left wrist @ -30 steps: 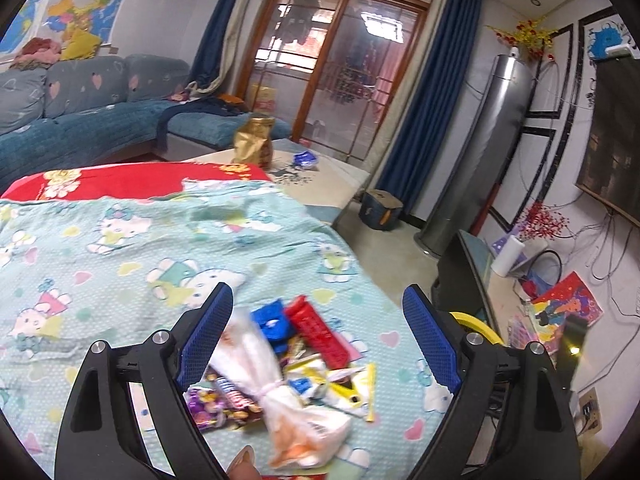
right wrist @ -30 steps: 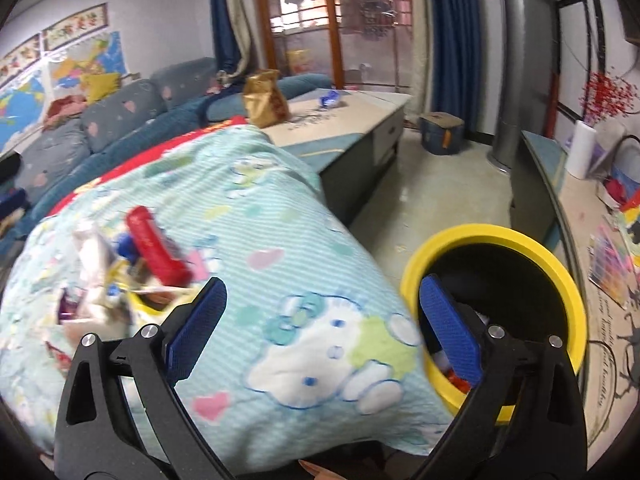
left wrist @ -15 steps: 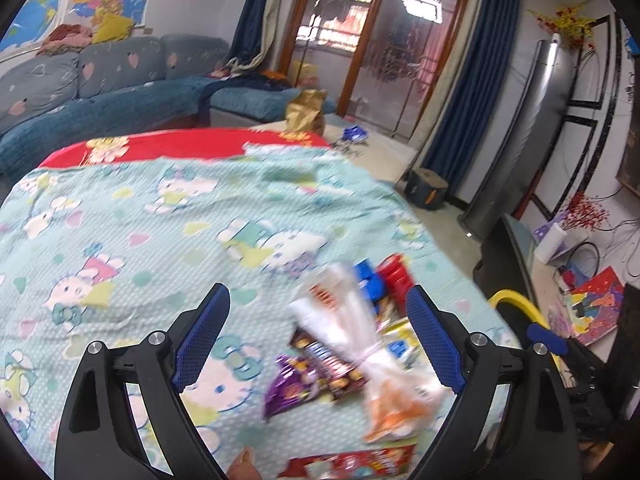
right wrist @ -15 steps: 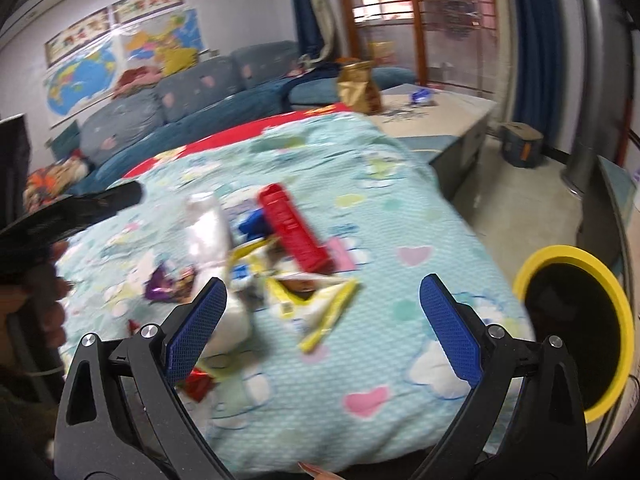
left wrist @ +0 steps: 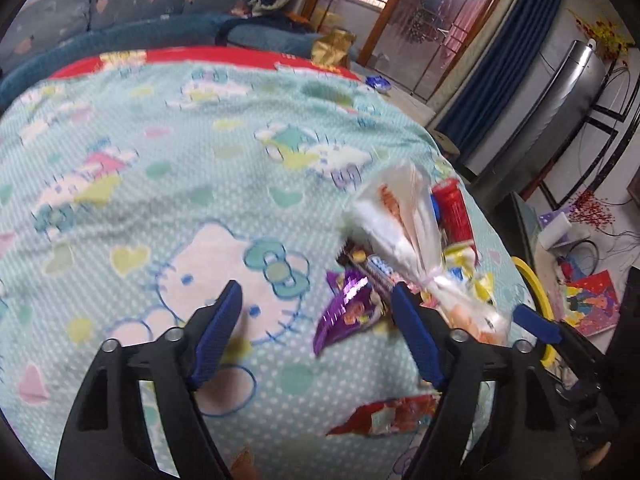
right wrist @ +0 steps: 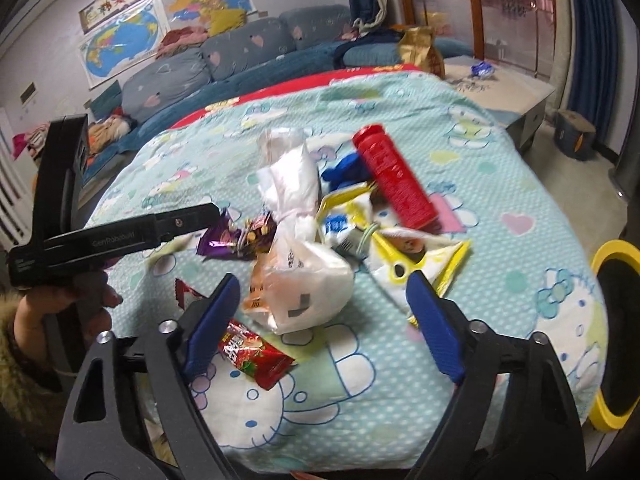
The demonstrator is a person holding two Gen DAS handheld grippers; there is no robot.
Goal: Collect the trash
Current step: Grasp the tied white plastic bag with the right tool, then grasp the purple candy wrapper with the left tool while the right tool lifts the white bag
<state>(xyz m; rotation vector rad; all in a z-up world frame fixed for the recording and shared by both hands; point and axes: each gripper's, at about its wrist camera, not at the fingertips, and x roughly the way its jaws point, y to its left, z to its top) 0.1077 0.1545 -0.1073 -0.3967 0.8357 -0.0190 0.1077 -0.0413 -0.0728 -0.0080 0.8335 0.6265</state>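
A pile of trash lies on a table under a teal cartoon-cat cloth (right wrist: 500,152): a tied white plastic bag (right wrist: 304,272), a red tube (right wrist: 394,178), yellow wrappers (right wrist: 416,256), a purple wrapper (right wrist: 224,236) and a red snack packet (right wrist: 256,360). My right gripper (right wrist: 324,330) is open and empty, just in front of the white bag. My left gripper (left wrist: 316,332) is open and empty, over the cloth with the purple wrapper (left wrist: 346,312) near its right finger; it also shows in the right wrist view (right wrist: 188,220). A yellow-rimmed bin (right wrist: 616,344) stands on the floor to the right.
A blue sofa (right wrist: 240,56) runs along the far wall. A low table (right wrist: 500,84) with a gold bag (right wrist: 420,52) stands beyond the cloth. A small box (right wrist: 576,136) sits on the floor. Papers and cables (left wrist: 588,304) lie to the right of the bin.
Both grippers swung left, away from the bin and toward the pile. The right gripper came in close in front of the white bag. The left gripper dropped lower over the cloth.
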